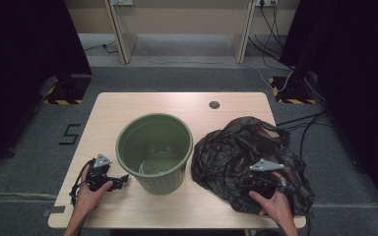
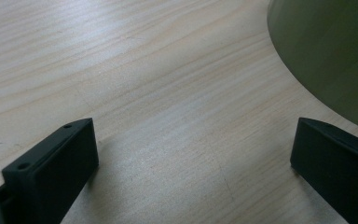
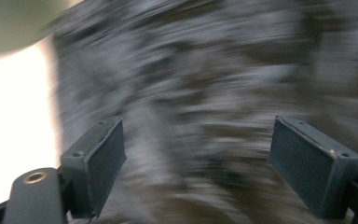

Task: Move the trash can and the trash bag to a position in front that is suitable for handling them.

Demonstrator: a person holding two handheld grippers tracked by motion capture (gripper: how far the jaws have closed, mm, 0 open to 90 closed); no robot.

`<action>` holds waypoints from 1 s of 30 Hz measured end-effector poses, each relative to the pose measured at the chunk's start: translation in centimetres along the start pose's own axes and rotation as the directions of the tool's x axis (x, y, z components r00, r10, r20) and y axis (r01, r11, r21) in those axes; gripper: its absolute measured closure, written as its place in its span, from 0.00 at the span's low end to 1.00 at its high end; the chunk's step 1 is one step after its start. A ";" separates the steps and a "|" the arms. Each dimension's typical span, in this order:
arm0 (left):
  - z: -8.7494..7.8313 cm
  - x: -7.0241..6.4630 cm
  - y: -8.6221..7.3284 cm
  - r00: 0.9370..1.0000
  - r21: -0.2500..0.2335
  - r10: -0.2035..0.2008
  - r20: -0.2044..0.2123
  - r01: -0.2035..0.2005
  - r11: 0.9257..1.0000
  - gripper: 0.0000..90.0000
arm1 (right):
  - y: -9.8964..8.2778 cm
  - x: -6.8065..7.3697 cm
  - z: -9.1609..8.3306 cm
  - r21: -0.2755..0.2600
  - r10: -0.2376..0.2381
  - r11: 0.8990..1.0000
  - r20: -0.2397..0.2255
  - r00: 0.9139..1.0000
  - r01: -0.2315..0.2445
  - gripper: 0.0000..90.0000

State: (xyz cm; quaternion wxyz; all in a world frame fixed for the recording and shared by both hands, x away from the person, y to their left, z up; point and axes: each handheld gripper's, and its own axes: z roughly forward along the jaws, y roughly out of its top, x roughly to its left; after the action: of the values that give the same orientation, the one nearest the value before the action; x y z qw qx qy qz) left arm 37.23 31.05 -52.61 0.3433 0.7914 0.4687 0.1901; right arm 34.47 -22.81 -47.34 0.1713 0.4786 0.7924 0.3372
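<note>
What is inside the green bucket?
Nothing that I can see. The green bucket stands upright on the table, and its pale round bottom looks bare. Its near wall hides a strip of that bottom, so something small could lie there.

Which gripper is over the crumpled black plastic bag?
The right gripper, jaws open above the crumpled black plastic bag. The left gripper sits open over bare wooden table, beside the round green plastic bucket.

An olive-green bucket (image 1: 154, 151) stands on a pale wooden table (image 1: 128, 105) with fine straight grain. At three o'clock from the bucket lies a glossy black plastic bag (image 1: 246, 147) with grey highlights. The floor (image 1: 29, 147) is dark grey, with yellow-and-black striped tape (image 1: 61, 102) at ten o'clock.
</note>
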 end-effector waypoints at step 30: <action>0.0 0.0 0.0 1.000 0.000 0.000 0.000 0.000 1.000 0.00 | 4.8 -5.8 5.6 0.031 -0.045 0.999 0.068 0.997 0.043 0.20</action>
State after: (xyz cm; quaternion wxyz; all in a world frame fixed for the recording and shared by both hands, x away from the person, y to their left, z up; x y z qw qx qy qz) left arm 37.23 31.05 -52.61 0.3433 0.7914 0.4687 0.1902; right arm 43.68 -24.30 -48.32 0.1986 0.4748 0.8013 0.3051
